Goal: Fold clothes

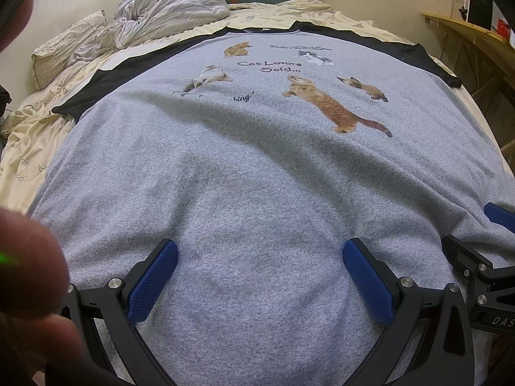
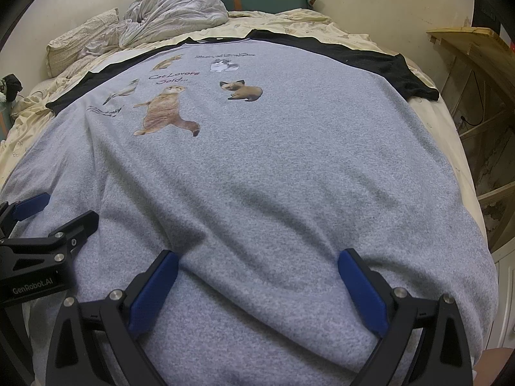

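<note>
We've got both the left gripper and right gripper spread wide over the soft, floppy shirt, so we'd pinch the hem just below the jaws.

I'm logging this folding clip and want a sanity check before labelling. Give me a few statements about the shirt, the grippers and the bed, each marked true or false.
1. The grey T-shirt lies spread flat on the bed, print side up. True.
2. Its sleeves are red. False: they are black.
3. The left gripper is clamped on the hem. False: its jaws stand wide open over the fabric near the hem.
4. The right gripper is open too. True.
5. A crumpled duvet lies beyond the collar, near the head of the bed. True.
6. The shirt is already folded in half. False: it is fully laid out.
</note>
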The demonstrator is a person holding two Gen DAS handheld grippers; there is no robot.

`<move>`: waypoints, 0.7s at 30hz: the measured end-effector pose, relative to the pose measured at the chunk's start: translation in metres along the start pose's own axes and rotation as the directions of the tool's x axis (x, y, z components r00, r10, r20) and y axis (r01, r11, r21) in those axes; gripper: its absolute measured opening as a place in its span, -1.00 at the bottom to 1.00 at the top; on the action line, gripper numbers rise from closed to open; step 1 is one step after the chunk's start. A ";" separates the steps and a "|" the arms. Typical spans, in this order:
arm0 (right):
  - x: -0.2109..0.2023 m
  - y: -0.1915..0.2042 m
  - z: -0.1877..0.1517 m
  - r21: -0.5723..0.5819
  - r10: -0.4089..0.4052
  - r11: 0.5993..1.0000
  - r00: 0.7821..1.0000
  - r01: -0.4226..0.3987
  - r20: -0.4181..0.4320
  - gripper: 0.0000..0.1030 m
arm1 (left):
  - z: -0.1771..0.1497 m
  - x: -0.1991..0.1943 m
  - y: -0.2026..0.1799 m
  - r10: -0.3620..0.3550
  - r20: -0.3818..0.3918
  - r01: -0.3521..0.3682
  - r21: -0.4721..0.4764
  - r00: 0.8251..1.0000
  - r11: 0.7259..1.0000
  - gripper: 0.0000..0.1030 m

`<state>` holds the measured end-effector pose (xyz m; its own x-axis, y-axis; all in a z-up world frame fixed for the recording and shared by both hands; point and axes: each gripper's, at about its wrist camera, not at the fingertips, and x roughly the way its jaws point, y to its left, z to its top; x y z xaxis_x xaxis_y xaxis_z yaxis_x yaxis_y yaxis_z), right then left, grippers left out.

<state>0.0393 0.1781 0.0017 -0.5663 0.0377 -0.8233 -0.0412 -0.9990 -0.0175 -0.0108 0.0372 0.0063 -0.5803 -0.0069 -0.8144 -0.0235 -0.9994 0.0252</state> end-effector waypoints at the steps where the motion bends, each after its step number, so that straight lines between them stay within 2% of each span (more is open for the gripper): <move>1: 0.000 0.000 0.000 0.000 0.000 1.000 1.000 0.000 0.000 0.95 | 0.000 0.000 0.000 0.000 0.000 0.000 0.000 1.000 1.000 1.00; 21: 0.000 0.000 0.000 -0.001 0.000 1.000 1.000 0.000 0.000 0.95 | 0.001 -0.001 0.000 -0.001 -0.002 0.001 0.001 1.000 1.000 1.00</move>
<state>0.0391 0.1782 0.0019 -0.5661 0.0375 -0.8235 -0.0406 -0.9990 -0.0176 -0.0109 0.0370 0.0074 -0.5784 -0.0056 -0.8157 -0.0252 -0.9994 0.0248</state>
